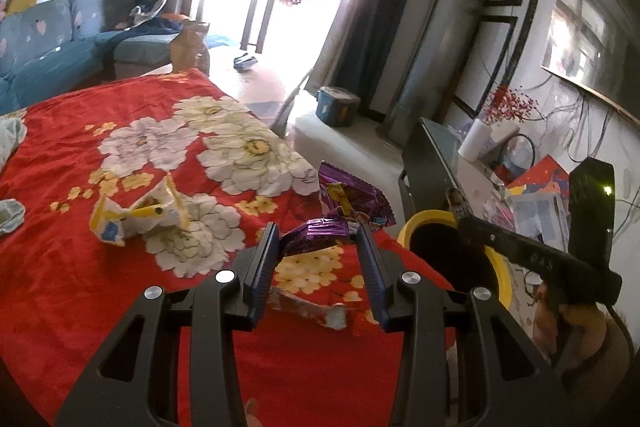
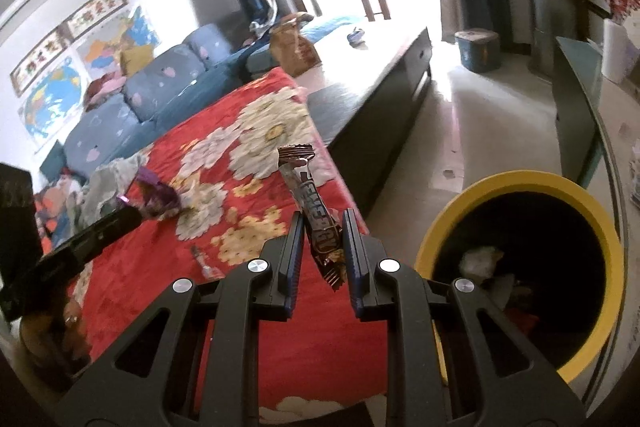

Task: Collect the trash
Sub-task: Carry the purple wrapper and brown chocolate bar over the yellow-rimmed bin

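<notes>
My left gripper (image 1: 318, 239) pinches a crumpled purple foil wrapper (image 1: 316, 229) over the red floral blanket (image 1: 120, 267); my right gripper (image 2: 322, 227) clamps a brown candy-bar wrapper (image 2: 310, 211) beside the yellow-rimmed round bin (image 2: 440, 223) on pale floor.

We see a red blanket (image 1: 120, 267) with white and yellow flowers, a purple foil wrapper (image 1: 344, 211), and a yellow-white wrapper (image 1: 136, 217). We note a brown-and-silver wrapper (image 2: 316, 223), a yellow-rimmed black bin (image 2: 520, 267), and a blue sofa (image 2: 132, 107) with pink spots.
</notes>
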### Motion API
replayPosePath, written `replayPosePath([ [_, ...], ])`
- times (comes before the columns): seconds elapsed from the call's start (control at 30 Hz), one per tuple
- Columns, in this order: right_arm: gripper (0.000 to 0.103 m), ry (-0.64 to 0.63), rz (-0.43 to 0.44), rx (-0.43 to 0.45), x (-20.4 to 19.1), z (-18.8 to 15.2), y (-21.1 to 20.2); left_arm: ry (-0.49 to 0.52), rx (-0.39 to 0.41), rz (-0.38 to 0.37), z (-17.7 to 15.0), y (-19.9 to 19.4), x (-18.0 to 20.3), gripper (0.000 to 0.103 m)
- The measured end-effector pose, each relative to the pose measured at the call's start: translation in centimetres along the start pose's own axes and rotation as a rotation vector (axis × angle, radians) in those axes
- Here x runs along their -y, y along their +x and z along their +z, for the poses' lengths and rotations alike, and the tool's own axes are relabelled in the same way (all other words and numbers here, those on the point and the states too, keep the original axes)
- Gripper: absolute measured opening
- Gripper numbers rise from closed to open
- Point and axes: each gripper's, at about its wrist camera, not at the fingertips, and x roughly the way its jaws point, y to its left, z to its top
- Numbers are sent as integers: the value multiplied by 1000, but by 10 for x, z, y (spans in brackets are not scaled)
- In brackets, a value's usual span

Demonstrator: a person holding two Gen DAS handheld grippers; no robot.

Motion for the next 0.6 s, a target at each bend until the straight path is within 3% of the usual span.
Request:
replayPosePath([
  [0.6,14,137,-103,45,65,3,-17,114,-35,-59,-3,22,52,38],
])
